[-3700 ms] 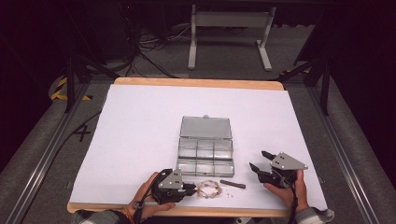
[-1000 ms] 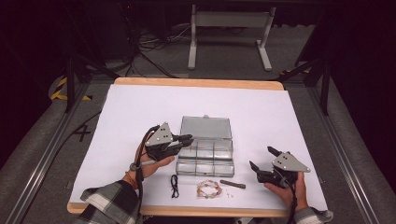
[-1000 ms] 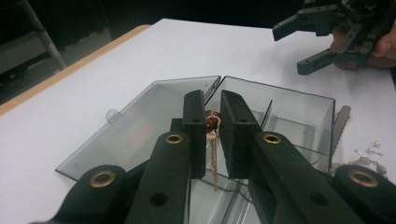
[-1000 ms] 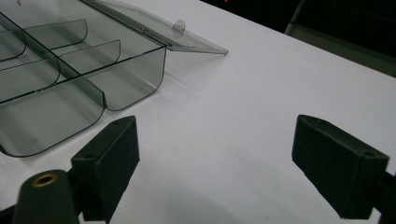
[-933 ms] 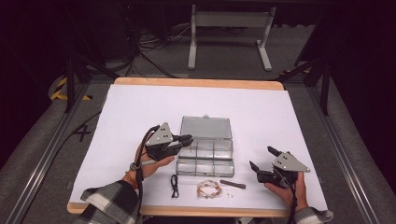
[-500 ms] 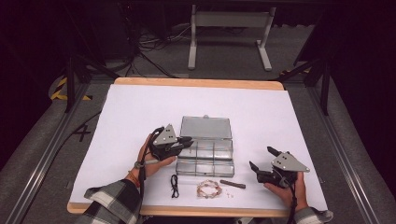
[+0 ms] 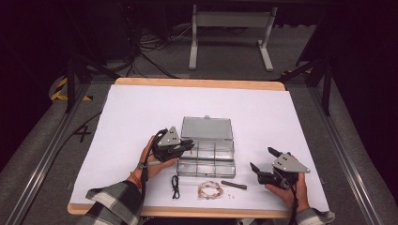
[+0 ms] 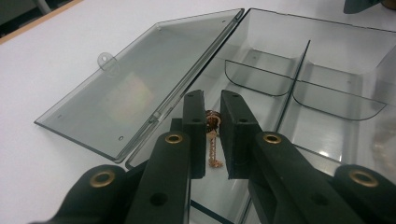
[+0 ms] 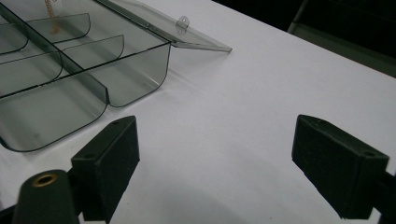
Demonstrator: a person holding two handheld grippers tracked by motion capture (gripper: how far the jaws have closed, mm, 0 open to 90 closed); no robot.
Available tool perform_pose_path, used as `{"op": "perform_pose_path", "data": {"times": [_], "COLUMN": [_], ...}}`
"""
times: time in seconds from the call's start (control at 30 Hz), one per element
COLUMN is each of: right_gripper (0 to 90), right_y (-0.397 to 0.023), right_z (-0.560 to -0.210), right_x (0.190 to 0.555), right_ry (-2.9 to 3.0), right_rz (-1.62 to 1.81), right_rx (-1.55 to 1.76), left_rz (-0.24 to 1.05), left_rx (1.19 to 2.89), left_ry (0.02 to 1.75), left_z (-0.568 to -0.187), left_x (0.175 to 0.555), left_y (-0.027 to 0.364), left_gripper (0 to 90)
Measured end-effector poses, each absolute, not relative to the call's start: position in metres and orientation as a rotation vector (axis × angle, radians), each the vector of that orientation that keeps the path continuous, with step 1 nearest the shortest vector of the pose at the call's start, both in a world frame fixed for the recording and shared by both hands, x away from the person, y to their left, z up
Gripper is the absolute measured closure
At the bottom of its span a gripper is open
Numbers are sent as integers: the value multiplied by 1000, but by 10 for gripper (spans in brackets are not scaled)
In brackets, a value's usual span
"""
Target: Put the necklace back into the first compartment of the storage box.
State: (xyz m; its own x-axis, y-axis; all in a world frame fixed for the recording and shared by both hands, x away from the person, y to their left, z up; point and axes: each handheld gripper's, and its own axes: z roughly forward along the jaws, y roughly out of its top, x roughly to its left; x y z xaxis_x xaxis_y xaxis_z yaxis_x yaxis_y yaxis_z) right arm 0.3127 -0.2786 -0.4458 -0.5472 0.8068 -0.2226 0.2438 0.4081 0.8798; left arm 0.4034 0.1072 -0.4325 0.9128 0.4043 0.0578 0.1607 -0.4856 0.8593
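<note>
White table, bracelet and black cord beside organizer box.

— What do I have under my hands?

— A table with a pale wooden edge, its top covered by a white sheet.

— What lies on the sheet?

— One clear plastic compartment box near the middle, its lid folded flat on the sheet at the far side. Along my near edge, left to right: a thin black cord; a coiled rose-gold bracelet just beside it; two tiny pieces too small to identify; a short dark bar. All four lie apart from the box.
</note>
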Motion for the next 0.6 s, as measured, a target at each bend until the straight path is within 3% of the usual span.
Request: {"op": "perform_pose_path", "data": {"times": [0.6], "right_gripper": [152], "right_y": [-279], "right_z": [-446], "right_x": [313], "right_ry": [2016], "right_rz": [1110], "right_rx": [887], "left_rz": [298], "left_rx": [2089], "left_ry": [421], "left_z": [-436], "left_x": [405], "left_y": [106], "left_gripper": [813]}}
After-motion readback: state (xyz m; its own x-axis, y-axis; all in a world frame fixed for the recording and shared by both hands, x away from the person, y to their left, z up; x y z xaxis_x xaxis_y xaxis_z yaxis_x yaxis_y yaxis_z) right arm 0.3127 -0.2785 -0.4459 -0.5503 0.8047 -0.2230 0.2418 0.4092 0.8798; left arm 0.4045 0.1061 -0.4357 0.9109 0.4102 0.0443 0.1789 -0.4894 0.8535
